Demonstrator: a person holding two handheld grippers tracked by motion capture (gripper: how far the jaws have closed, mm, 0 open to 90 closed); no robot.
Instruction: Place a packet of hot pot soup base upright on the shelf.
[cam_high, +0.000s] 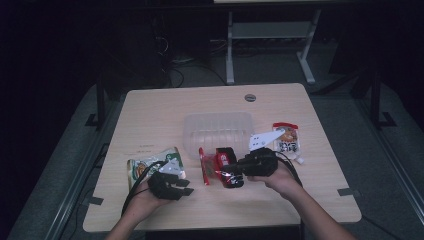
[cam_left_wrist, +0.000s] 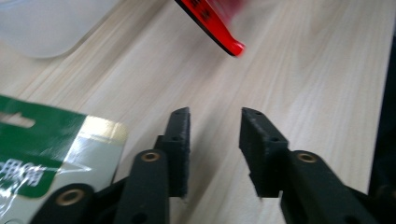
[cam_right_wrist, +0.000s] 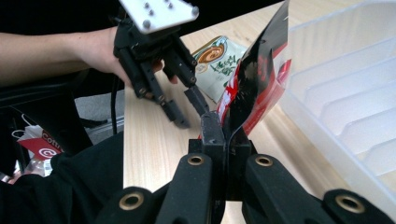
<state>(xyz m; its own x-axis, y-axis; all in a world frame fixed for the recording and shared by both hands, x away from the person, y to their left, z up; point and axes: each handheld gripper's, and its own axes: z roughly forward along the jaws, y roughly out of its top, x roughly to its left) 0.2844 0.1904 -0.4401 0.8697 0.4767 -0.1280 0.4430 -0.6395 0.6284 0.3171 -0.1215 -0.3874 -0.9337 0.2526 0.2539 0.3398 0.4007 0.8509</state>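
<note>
My right gripper (cam_high: 233, 173) (cam_right_wrist: 223, 128) is shut on the lower edge of a red and black snack packet (cam_high: 225, 161) (cam_right_wrist: 254, 79), which stands up from the jaws just in front of the clear plastic container (cam_high: 217, 127) (cam_right_wrist: 345, 93). Off to the left, my left gripper (cam_high: 186, 188) (cam_left_wrist: 215, 116) (cam_right_wrist: 191, 115) is open, its jaws apart over bare wood with nothing between them. A green snack packet (cam_high: 145, 167) (cam_left_wrist: 37, 140) (cam_right_wrist: 215, 58) lies flat beside that gripper. A red packet edge (cam_left_wrist: 212, 23) crosses the top of the left gripper view.
An orange and white packet (cam_high: 286, 139) lies right of the container. A narrow red strip (cam_high: 204, 169) lies on the light wooden table (cam_high: 150, 115) between the two grippers. A round grommet (cam_high: 250, 97) sits near the far edge. Dark floor and a desk frame lie beyond.
</note>
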